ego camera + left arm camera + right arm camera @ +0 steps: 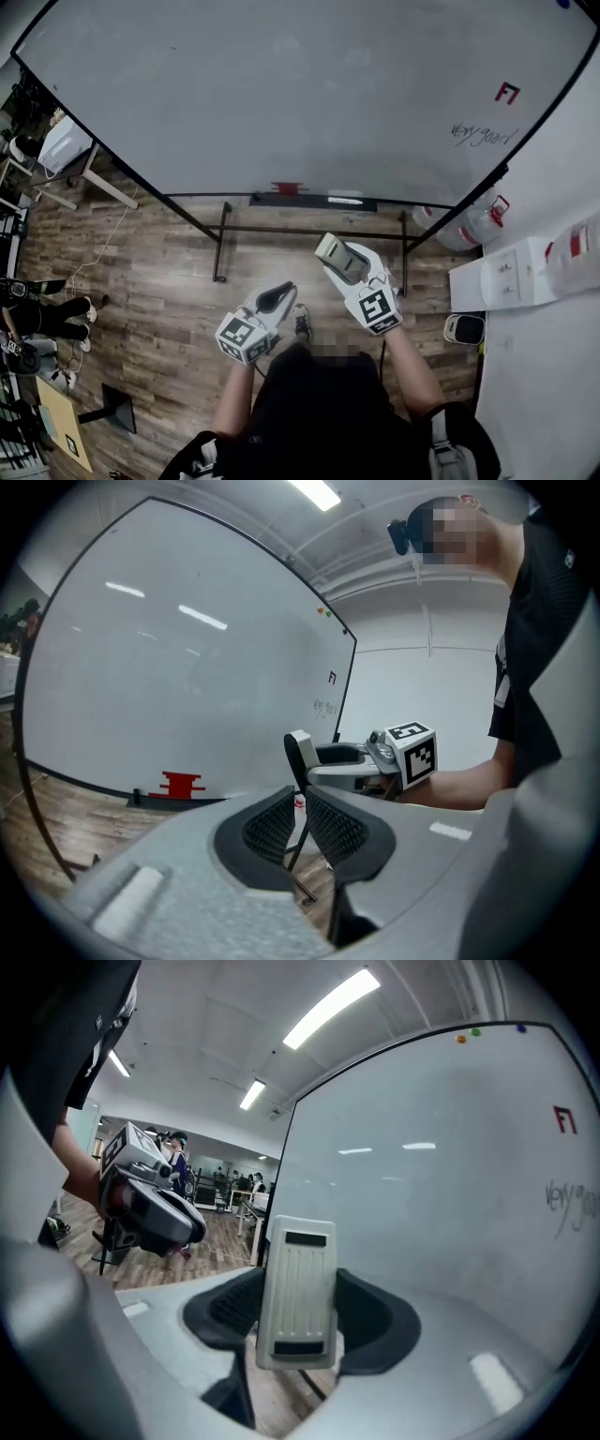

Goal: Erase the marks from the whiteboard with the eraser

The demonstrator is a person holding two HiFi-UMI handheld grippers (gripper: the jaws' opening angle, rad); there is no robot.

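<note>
Right gripper point(300, 1324) clamps the eraser point(298, 1283); whiteboard point(422, 1194) scrawl point(570, 1206), perhaps words, runs off-frame.

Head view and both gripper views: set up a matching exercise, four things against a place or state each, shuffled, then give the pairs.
1. eraser
2. left gripper
3. red mark
4. black handwriting

a. tongs shut, empty
b. on the whiteboard, under the red mark
c. clamped in the right gripper
d. near the whiteboard's right edge, above the writing

Pairs: 1-c, 2-a, 3-d, 4-b
</note>
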